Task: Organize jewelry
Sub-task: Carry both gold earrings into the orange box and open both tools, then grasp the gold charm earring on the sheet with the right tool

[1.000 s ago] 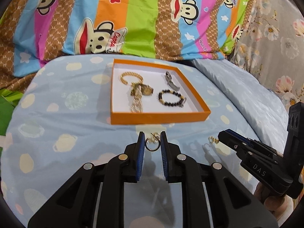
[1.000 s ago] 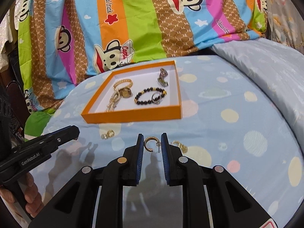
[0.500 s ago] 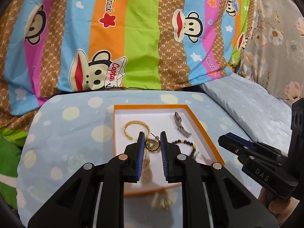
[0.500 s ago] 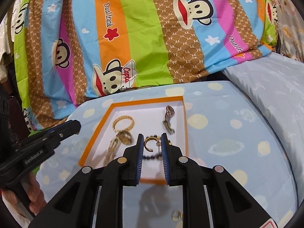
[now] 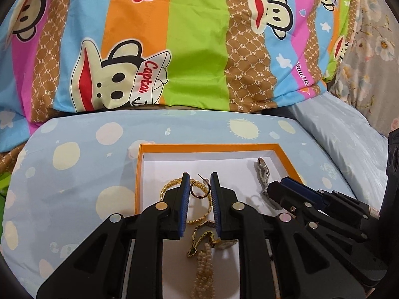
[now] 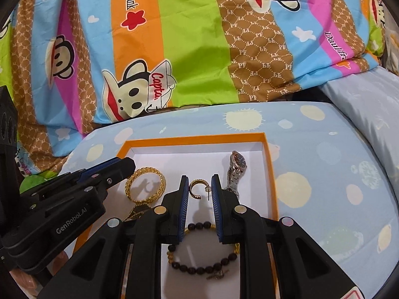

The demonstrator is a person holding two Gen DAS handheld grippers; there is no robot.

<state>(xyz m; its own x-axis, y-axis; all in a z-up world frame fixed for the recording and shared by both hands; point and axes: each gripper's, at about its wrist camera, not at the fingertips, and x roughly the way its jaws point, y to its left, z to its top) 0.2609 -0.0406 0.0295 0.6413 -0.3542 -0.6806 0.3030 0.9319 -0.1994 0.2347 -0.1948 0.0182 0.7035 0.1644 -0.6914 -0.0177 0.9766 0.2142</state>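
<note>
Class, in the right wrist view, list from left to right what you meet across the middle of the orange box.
Left gripper → gold bracelet → gold hoop earring, pinched in the right gripper → silver watch → right wall of the orange box.

Orange-rimmed white tray (image 5: pixel 138 174), gold hoops, pale-blue spotted sheet (image 5: pixel 74 174), striped monkey-print blanket (image 5: pixel 194 37).

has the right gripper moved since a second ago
Yes. The right gripper, shut on a gold hoop earring, has gone forward from the blue sheet in front of the orange box to over the box's white floor.
</note>
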